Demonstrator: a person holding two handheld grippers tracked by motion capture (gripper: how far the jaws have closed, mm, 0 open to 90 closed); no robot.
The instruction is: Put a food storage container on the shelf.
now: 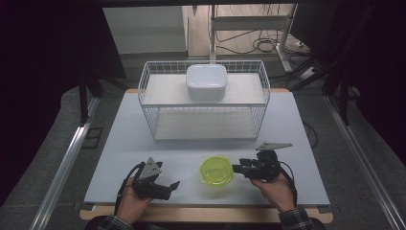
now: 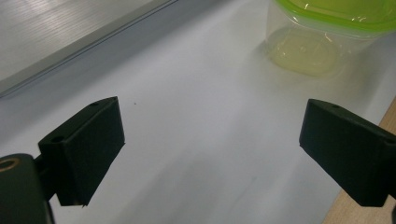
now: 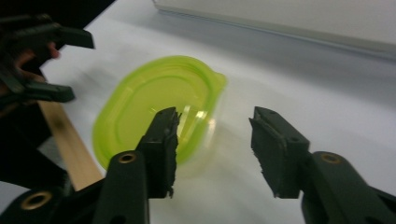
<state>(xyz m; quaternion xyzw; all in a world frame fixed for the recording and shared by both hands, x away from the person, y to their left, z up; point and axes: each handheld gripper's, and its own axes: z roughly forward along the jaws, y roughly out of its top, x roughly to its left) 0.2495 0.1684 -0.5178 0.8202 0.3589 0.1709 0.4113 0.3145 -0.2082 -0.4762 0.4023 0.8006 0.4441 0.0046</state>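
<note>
A white table [image 1: 119,158] is seen from the high view, with a wire basket [image 1: 149,91] standing at its far middle; a white box [image 1: 206,81] rests on the basket's upper shelf. Near the front edge, between the two hands, sits a clear tub [image 1: 216,173] closed with a green lid [image 1: 216,170].

The step in hand is judged to be the approach to the tub. The right gripper [image 1: 238,168] is held level just beside the tub's right side, its tips at the lid's rim. In the right gripper view the jaws stand partly apart, one over the lid's near edge and the other off to the side over bare table; nothing is pinched between them, and whether the rim is touched cannot be told. The left gripper [image 1: 173,185] is held to the tub's left, apart from it, with its jaws wide and empty; in the left gripper view the tub [image 2: 308,51] lies ahead of them, across bare table.

For the next move, a firm hold on the tub or its lid is judged to be needed: the rim would have to be brought squarely between the right jaws before they are closed, and the tub may need steadying from the left.

No brand, label or writing can be read anywhere.
</note>
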